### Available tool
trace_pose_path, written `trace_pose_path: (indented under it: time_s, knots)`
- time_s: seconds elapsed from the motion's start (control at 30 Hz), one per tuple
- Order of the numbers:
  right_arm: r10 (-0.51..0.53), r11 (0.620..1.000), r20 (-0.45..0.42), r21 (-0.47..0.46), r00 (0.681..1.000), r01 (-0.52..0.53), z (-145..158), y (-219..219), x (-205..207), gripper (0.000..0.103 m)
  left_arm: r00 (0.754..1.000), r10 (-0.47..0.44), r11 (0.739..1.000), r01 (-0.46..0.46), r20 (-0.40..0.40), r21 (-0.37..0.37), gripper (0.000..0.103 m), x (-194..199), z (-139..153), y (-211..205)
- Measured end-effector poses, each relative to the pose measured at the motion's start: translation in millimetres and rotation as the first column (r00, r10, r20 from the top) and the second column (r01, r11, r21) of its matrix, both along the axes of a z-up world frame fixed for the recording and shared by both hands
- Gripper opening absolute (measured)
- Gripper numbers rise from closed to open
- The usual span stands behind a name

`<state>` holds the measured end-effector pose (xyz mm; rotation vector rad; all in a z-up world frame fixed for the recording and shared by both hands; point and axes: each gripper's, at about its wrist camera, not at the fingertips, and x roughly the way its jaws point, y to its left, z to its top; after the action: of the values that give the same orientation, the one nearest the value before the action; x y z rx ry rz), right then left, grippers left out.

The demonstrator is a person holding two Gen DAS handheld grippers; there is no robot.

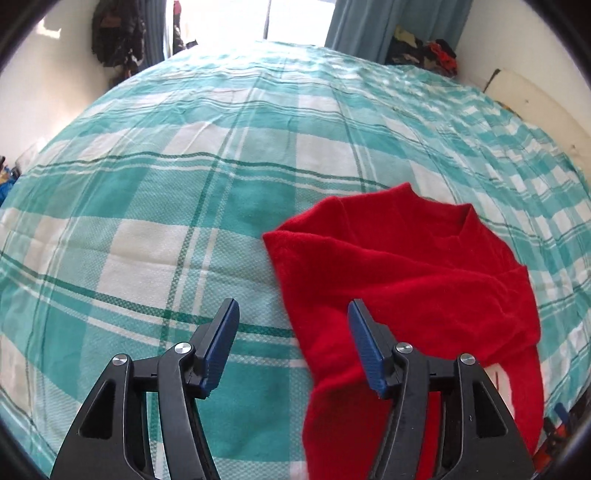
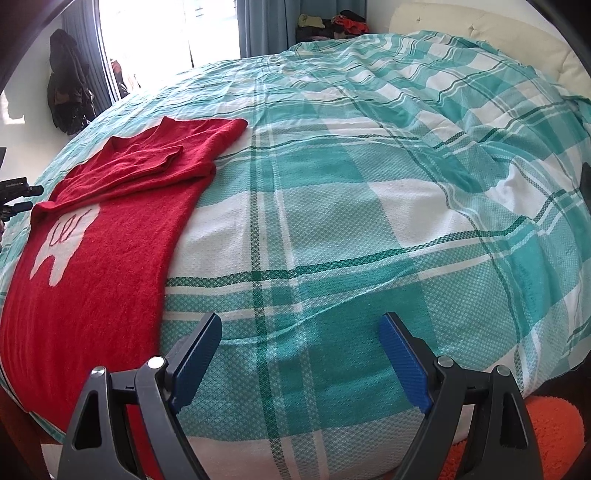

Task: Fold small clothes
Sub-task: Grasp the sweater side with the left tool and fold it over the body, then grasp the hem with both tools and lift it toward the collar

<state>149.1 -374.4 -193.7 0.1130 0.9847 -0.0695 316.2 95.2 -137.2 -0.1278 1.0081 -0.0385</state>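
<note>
Left wrist view looks along the left gripper [image 1: 293,314], whose two black fingers end in ribbed blue pads [image 1: 221,347] standing wide apart with nothing between them. Its right finger hangs over the near left edge of a red sweater [image 1: 406,280], while the other is over bare bedspread [image 1: 166,206]; whether either finger touches the fabric I cannot tell. The sweater is a fuzzy, soft-napped knit lying on the right side of the bed, collar at the far end, with both sleeves folded across the chest in thick, rounded creases. A patch of white knit [image 1: 496,373] shows at its near right side.

From the right wrist view the same garment [image 2: 110,229] lies flat along the left part of the bed, a long, roughly rectangular shape, its lower hem toward the near edge. The folded sleeves [image 2: 155,162] cross below the neckline, and a white knitted motif [image 2: 61,243] with thin red lines sits on the chest. The right gripper [image 2: 301,338] is also spread wide and empty, above the bedspread just right of the sweater, clear of it.

The bedspread [image 2: 351,206] is a woven cotton with a small waffle texture in teal and white checks with thin dark green lines, rumpled into ridges toward the far right. An orange shaggy rug [image 2: 554,428] shows below the bed's near edge. Blue-grey curtains [image 1: 365,26] hang at the bright window, beside a pile of clothes [image 1: 424,48].
</note>
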Motion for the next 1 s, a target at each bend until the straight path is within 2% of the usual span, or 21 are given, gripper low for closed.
trace_pose_path:
  time_s: [0.03,0.1,0.13,0.17,0.23,0.33,0.43,0.5,0.67,0.73,0.8,0.87,1.0]
  knots:
    - [0.002,1.0,-0.003,-0.003,1.0,-0.002,-1,1,1,0.086,0.999,-0.042,0.998,0.043,-0.023,0.051,0.063,-1,-8,-8]
    - [0.008,1.0,-0.007,-0.011,1.0,-0.008,-2,3,1,0.086,0.991,-0.072,0.981,0.092,-0.116,0.172,0.05,0,-32,-16]
    - [0.01,1.0,-0.006,-0.014,1.0,-0.011,-1,4,1,0.086,0.989,-0.074,0.983,0.094,-0.125,0.159,0.047,-3,-40,-12]
    - [0.012,1.0,-0.004,-0.015,1.0,-0.012,-1,5,1,0.086,0.993,-0.062,0.988,0.075,-0.101,0.134,0.047,-7,-39,-6]
    - [0.008,1.0,0.003,-0.018,1.0,-0.008,1,4,-2,0.086,0.994,-0.038,0.994,0.049,-0.101,0.102,0.047,-13,-35,1]
    - [-0.007,1.0,0.015,-0.013,1.0,0.007,3,1,-4,0.086,0.995,-0.043,0.994,0.052,-0.09,0.096,0.048,-28,-21,0]
    - [-0.014,1.0,0.022,-0.002,1.0,0.014,5,-1,-4,0.086,0.999,-0.037,0.995,0.04,-0.037,0.088,0.056,-59,-2,0]
    - [-0.01,1.0,0.027,-0.003,1.0,0.01,5,0,-4,0.086,0.999,-0.033,0.997,0.033,0.003,0.064,0.065,-85,8,-2]
    - [0.022,1.0,0.052,-0.016,0.998,-0.021,9,8,-6,0.086,0.998,-0.024,1.0,0.025,0.06,-0.009,0.068,-144,18,-24]
    - [0.057,0.998,0.115,0.025,0.992,-0.06,19,11,-12,0.086,0.996,-0.022,0.998,0.027,0.081,-0.056,0.07,-163,19,-34]
    - [0.137,0.983,0.219,0.089,0.966,-0.159,36,20,-21,0.086,0.995,-0.021,0.997,0.028,0.098,-0.071,0.071,-176,18,-46]
    - [0.249,0.955,0.293,0.086,0.923,-0.284,48,40,-30,0.089,0.993,-0.041,0.998,0.046,0.114,-0.048,0.071,-189,14,-56]
    - [0.458,0.863,0.301,0.075,0.837,-0.499,50,87,-43,0.089,0.995,-0.084,0.996,0.082,0.055,0.038,0.073,-201,-17,-70]
